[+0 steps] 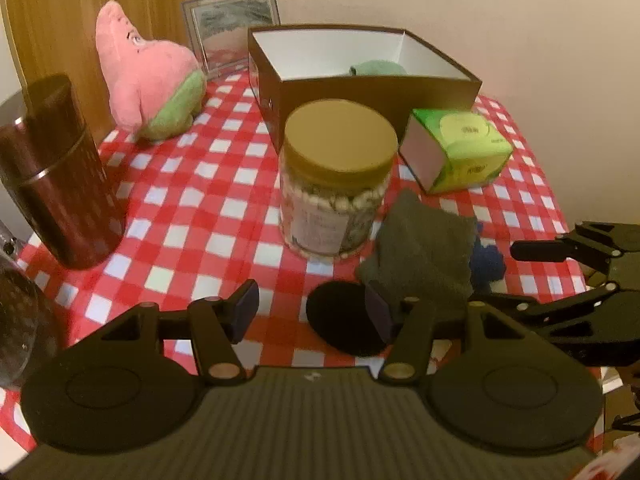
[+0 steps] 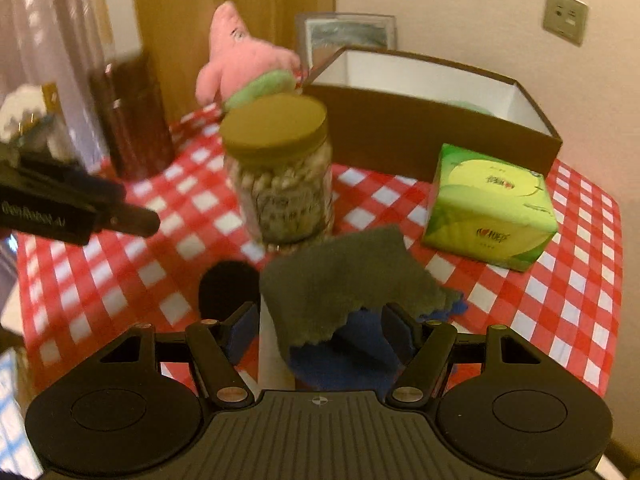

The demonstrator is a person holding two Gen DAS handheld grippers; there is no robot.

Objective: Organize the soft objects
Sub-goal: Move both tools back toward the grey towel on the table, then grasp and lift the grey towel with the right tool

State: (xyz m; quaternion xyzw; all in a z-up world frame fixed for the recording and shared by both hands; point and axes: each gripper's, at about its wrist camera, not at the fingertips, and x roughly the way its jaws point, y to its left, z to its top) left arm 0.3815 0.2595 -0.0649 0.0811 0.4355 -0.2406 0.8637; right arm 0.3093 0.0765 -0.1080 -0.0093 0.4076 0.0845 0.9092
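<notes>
A grey cloth (image 1: pixel 420 252) (image 2: pixel 344 280) lies over a blue cloth (image 1: pixel 486 262) (image 2: pixel 352 356) at the table's near right. A pink plush (image 1: pixel 144 76) (image 2: pixel 244 60) stands at the back left. A brown box (image 1: pixel 360 76) (image 2: pixel 432 120) holds a green soft thing (image 1: pixel 378 68). My left gripper (image 1: pixel 312 314) is open above the table next to a black round pad (image 1: pixel 344 322) (image 2: pixel 228 288). My right gripper (image 2: pixel 320 330) is open with the grey and blue cloths between its fingers; it also shows in the left wrist view (image 1: pixel 532 276).
A jar (image 1: pixel 336 176) (image 2: pixel 280 172) with a gold lid stands mid-table. A green tissue box (image 1: pixel 456 148) (image 2: pixel 488 204) lies right. A dark canister (image 1: pixel 56 176) (image 2: pixel 132 120) stands left. A picture frame (image 1: pixel 230 28) leans at the back. The checked tablecloth (image 1: pixel 192 200) ends near right.
</notes>
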